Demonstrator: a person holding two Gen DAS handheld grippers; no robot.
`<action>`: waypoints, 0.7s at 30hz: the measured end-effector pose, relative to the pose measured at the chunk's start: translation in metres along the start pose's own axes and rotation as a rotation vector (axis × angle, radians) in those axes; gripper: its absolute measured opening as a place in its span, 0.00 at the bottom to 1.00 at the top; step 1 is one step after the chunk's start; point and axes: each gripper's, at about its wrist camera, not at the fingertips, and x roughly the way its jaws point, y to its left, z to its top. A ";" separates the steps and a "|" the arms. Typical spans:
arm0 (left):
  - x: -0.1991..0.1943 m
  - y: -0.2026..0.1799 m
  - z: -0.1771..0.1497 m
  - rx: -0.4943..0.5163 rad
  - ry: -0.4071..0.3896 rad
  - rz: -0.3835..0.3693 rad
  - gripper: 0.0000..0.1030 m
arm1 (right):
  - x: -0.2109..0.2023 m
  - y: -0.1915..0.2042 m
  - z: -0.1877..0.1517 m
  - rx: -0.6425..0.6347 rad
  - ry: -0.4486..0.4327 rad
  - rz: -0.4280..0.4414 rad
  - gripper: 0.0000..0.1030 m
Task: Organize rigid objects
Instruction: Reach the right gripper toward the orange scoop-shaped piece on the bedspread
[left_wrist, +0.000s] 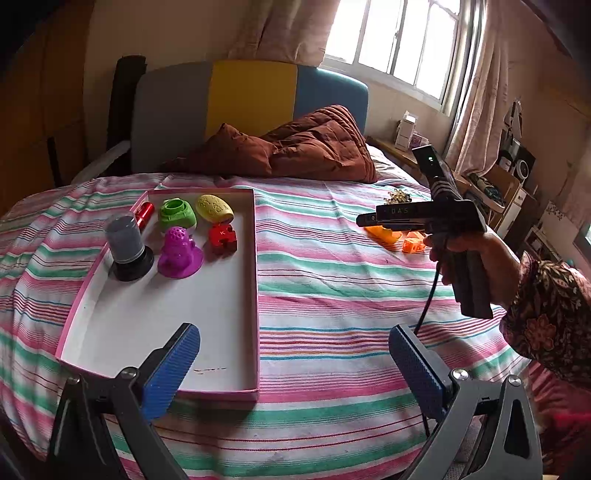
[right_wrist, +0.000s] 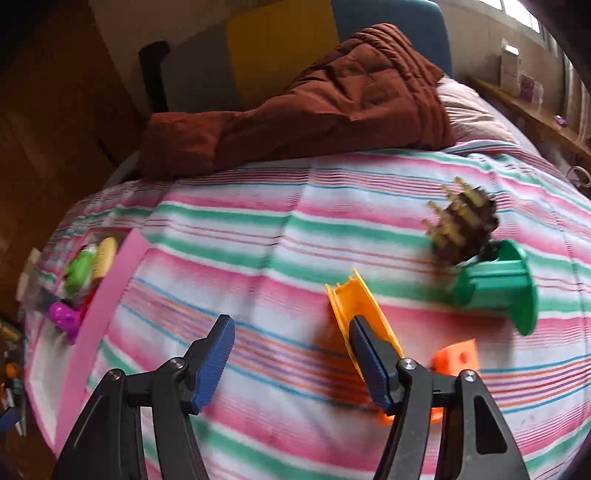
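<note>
Behind the wide, empty right tongs (right_wrist: 291, 360), an orange piece (right_wrist: 354, 306) sits half hidden, blurred

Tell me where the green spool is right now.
In the right wrist view the green spool lies on its side on the striped bedspread at the right, beside the spiky brown piece and beyond the orange block.

The black device (left_wrist: 430, 216) held in the person's hand (left_wrist: 476, 258) carries pale letters that read "DAS". The red block (left_wrist: 222, 238) in the box (left_wrist: 255, 295) shows one letter, "K". No other text is readable.
</note>
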 end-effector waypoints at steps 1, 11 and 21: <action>0.001 -0.001 0.000 0.002 0.002 -0.004 1.00 | -0.007 0.007 -0.008 -0.012 -0.013 0.043 0.64; 0.003 -0.004 -0.001 -0.004 -0.002 -0.031 1.00 | -0.082 -0.043 -0.057 0.142 -0.207 -0.248 0.64; -0.004 -0.005 0.000 0.004 -0.009 -0.015 1.00 | -0.034 -0.055 -0.039 0.043 -0.077 -0.308 0.64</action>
